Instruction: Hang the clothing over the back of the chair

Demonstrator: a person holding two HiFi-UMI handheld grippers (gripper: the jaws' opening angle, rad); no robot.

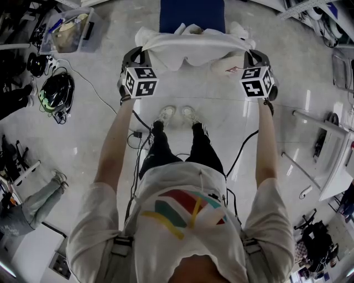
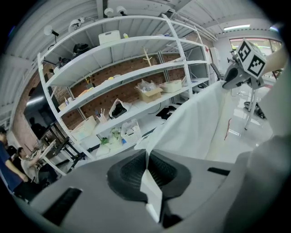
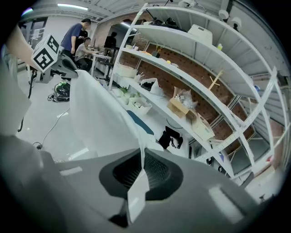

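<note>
A white garment (image 1: 193, 47) hangs stretched between my two grippers, held up over a blue chair (image 1: 192, 14) at the top middle of the head view. My left gripper (image 1: 137, 56) is shut on the garment's left edge. In the left gripper view its jaws (image 2: 146, 172) pinch a fold, and the cloth (image 2: 200, 123) runs off toward the right gripper. My right gripper (image 1: 254, 56) is shut on the right edge. Its own view shows its jaws (image 3: 142, 172) clamped on the white cloth (image 3: 97, 118), with a strip of the blue chair (image 3: 140, 124) beyond.
A clear plastic bin (image 1: 69, 30) and a dark helmet (image 1: 55, 91) with cables lie on the floor at the left. A white stand (image 1: 332, 160) is at the right. Long white shelves (image 2: 136, 68) line the brick wall. People (image 3: 79, 38) sit at a desk far off.
</note>
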